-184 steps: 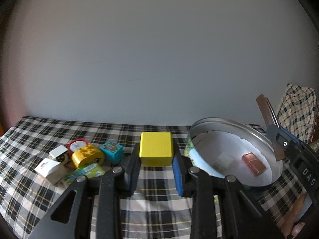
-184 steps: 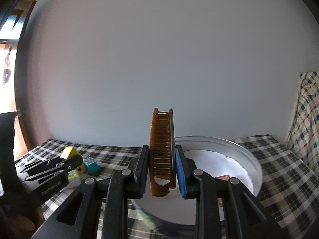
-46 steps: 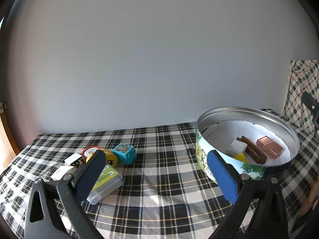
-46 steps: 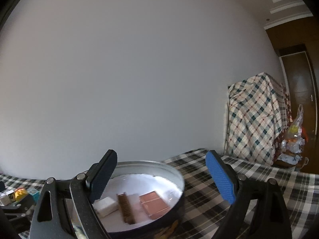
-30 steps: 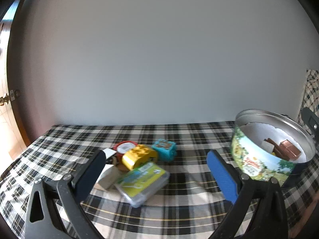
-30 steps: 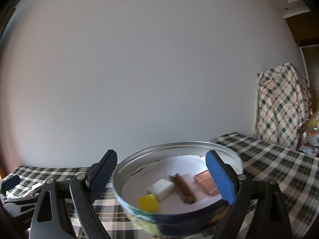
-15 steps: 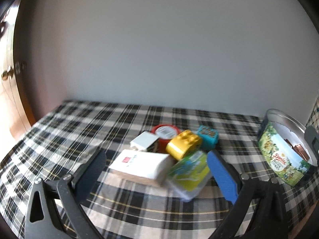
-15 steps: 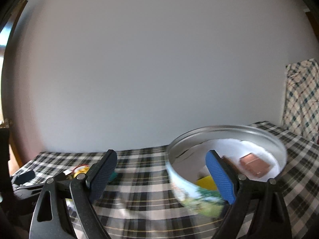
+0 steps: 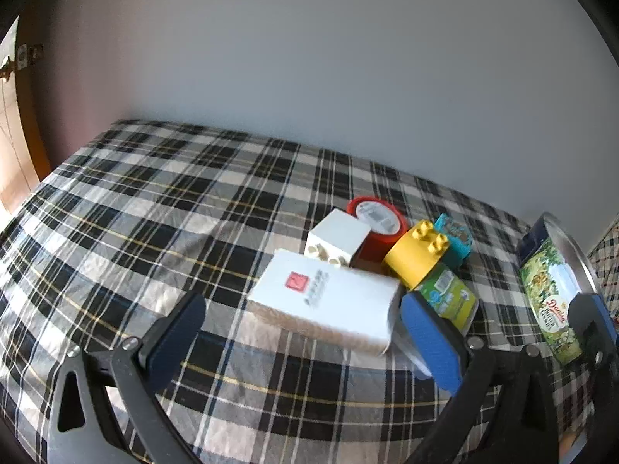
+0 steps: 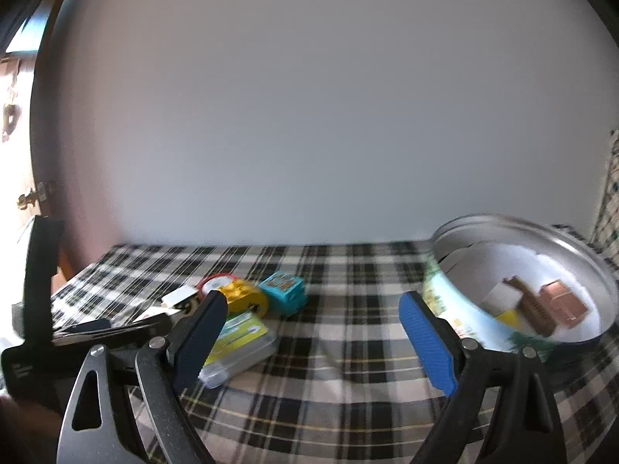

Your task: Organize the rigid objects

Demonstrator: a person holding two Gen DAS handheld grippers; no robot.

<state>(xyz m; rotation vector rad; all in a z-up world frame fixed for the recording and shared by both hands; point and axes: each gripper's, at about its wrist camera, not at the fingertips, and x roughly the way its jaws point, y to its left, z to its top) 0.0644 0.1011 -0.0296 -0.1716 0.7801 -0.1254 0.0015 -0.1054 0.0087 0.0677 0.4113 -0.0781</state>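
My left gripper (image 9: 301,332) is open and empty, its jaws wide on either side of a white box (image 9: 325,303) with a red mark, just above the checked cloth. Behind the box lie a white brick (image 9: 337,241), a red tape roll (image 9: 377,218), a yellow brick (image 9: 418,257), a teal cube (image 9: 453,237) and a green-labelled clear case (image 9: 448,297). My right gripper (image 10: 309,324) is open and empty, between the pile and the round tin (image 10: 580,239). The tin holds a brown comb (image 10: 532,307), a copper block (image 10: 563,303), a white block (image 10: 503,295) and a yellow block (image 10: 510,319).
The checked cloth (image 9: 154,208) covers the table up to a grey wall. The tin (image 9: 549,282) stands at the right edge in the left wrist view. The left gripper's body (image 10: 42,301) shows at the far left in the right wrist view. A wooden door (image 9: 15,123) is at the left.
Both grippers have let go of the yellow block and the comb, which now lie in the tin. My left gripper has swung left and down over the white box. My right gripper has turned left toward the pile.
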